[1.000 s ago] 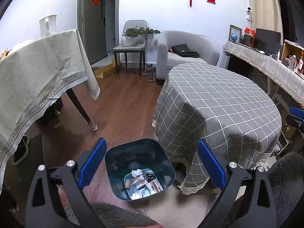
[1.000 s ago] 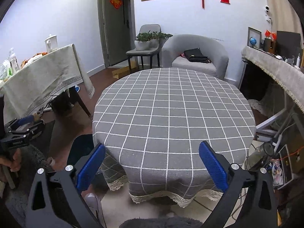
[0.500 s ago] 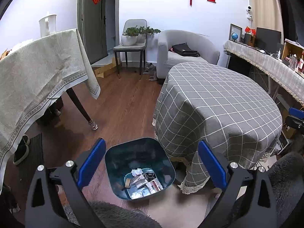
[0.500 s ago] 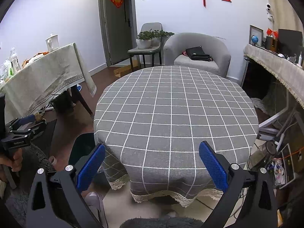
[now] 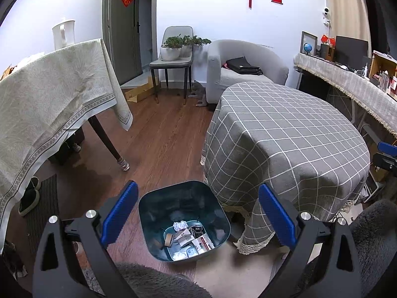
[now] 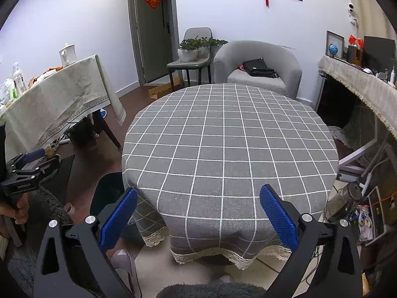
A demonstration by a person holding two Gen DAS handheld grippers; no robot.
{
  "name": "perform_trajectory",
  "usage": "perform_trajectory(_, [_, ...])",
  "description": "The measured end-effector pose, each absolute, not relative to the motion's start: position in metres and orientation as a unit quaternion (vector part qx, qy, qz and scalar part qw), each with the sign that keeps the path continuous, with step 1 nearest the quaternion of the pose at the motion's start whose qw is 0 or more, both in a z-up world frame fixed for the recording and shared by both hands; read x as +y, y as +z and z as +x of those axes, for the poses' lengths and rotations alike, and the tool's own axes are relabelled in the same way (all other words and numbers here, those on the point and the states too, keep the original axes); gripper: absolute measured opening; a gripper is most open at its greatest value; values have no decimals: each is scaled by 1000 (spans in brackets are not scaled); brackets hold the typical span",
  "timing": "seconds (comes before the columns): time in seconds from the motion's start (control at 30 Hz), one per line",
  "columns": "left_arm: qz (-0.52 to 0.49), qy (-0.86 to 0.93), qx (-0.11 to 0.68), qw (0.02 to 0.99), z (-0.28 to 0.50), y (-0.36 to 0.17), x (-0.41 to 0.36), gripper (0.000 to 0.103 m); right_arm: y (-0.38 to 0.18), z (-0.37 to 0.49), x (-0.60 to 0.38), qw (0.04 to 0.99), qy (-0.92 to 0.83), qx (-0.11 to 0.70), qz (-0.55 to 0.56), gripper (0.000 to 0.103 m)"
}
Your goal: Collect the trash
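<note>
Hovering almost unchanged since a second ago, both grippers spread wide, empty.
Left gripper (image 5: 197, 209) above dark bin (image 5: 151, 219) holding crumpled paper (image 5: 180, 225), small cartons; right gripper (image 6: 198, 212) facing checked table (image 6: 228, 136).

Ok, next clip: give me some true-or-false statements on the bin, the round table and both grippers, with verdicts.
1. The left gripper is open and holds nothing. True.
2. The trash bin is empty. False: crumpled paper and small boxes lie at its bottom.
3. The round table's checked tablecloth is bare. True.
4. The right gripper clamps a piece of trash. False: it is open and empty.
5. The bin stands on the round table. False: it stands on the floor beside it.
</note>
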State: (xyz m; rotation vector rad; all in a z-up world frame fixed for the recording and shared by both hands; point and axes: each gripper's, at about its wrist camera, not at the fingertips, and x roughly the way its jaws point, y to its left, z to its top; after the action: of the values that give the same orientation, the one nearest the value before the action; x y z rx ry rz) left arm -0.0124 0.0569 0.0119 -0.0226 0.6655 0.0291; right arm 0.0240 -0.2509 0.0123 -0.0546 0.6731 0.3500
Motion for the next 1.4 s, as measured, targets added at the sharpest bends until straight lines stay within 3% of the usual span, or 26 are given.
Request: perform_trajectory(1.4, [-11,14,327,945,-12,12,54,99,11,22,-255,930,167,328,-15,100])
